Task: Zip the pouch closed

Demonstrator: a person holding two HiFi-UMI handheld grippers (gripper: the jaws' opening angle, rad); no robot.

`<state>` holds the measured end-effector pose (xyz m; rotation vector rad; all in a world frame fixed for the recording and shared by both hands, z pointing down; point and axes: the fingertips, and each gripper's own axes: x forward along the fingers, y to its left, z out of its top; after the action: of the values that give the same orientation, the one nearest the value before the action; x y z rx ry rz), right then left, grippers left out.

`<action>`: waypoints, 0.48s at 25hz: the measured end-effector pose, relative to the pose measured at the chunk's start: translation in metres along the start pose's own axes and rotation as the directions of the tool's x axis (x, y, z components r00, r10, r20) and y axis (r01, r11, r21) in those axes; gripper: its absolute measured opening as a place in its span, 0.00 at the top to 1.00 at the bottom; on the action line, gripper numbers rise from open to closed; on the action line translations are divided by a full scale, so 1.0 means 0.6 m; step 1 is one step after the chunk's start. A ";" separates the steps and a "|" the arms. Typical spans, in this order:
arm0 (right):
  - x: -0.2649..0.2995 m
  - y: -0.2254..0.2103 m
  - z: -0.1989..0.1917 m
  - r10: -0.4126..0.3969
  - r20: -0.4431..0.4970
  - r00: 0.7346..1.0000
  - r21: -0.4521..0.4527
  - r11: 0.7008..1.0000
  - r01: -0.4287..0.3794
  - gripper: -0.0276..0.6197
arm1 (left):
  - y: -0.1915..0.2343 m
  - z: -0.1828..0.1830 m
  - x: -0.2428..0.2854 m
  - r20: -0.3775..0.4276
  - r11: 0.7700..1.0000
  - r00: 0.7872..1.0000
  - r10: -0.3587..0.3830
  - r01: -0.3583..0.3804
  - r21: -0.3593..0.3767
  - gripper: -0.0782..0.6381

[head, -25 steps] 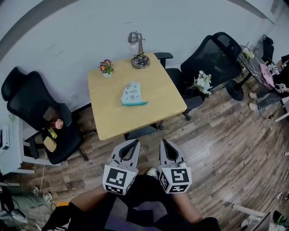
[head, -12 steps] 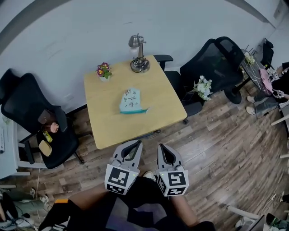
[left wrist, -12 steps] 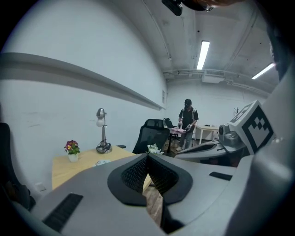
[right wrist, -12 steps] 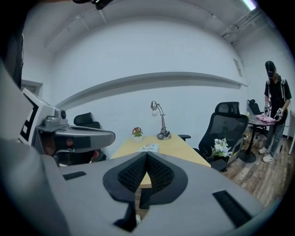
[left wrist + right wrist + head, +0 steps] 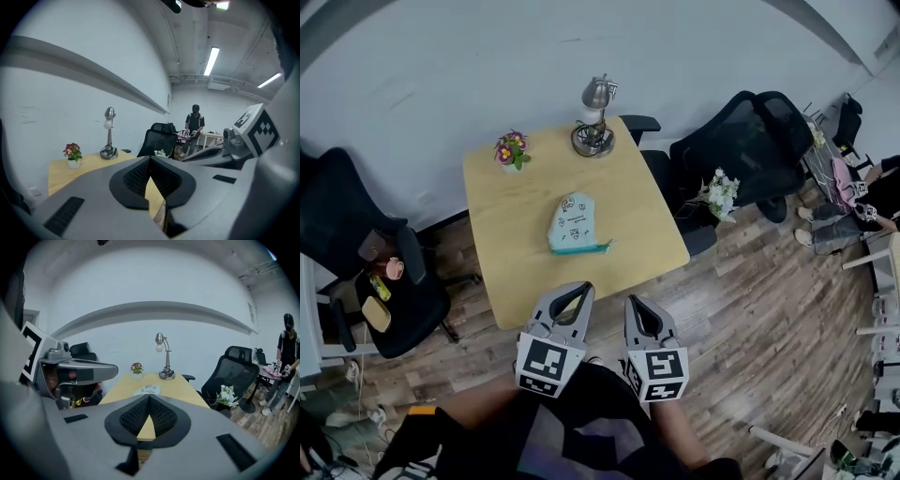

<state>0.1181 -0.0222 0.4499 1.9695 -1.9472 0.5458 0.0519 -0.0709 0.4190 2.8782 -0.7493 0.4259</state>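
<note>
A pale teal pouch [image 5: 574,223] with small prints lies flat near the middle of the wooden table [image 5: 516,272]; it also shows in the right gripper view as the pouch [image 5: 149,390], just beyond the jaw tips. Both grippers hang in front of my body, short of the table's near edge and away from the pouch. My left gripper [image 5: 581,292] is shut with nothing in it, and so is my right gripper [image 5: 634,301]. In the left gripper view the jaws [image 5: 150,159] hide the pouch.
A metal desk lamp [image 5: 595,117] and a small flower pot [image 5: 512,148] stand at the table's far edge. Black office chairs flank it, left [image 5: 366,272] and right [image 5: 741,141], with white flowers [image 5: 719,192] on the right one. A person [image 5: 287,357] stands far right.
The table and pouch have drawn nearer to the grippers as the view moved forward. Both grippers stay shut and side by side.
</note>
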 end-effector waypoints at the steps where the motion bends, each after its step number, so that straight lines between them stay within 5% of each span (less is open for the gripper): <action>1: 0.008 0.001 0.005 -0.005 -0.008 1.000 -0.008 1.000 0.005 0.93 | 0.010 0.003 0.004 0.004 1.000 1.000 -0.005 0.005 -0.002 0.88; 12: 0.081 -0.001 0.053 -0.107 -0.069 0.992 -0.067 0.992 0.102 0.93 | 0.102 0.021 0.028 0.047 0.998 0.998 -0.052 0.054 -0.031 0.88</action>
<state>0.1203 -0.0800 0.4451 1.9712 -1.7847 0.5141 0.0386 -0.1343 0.4155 2.8793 -0.6785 0.3385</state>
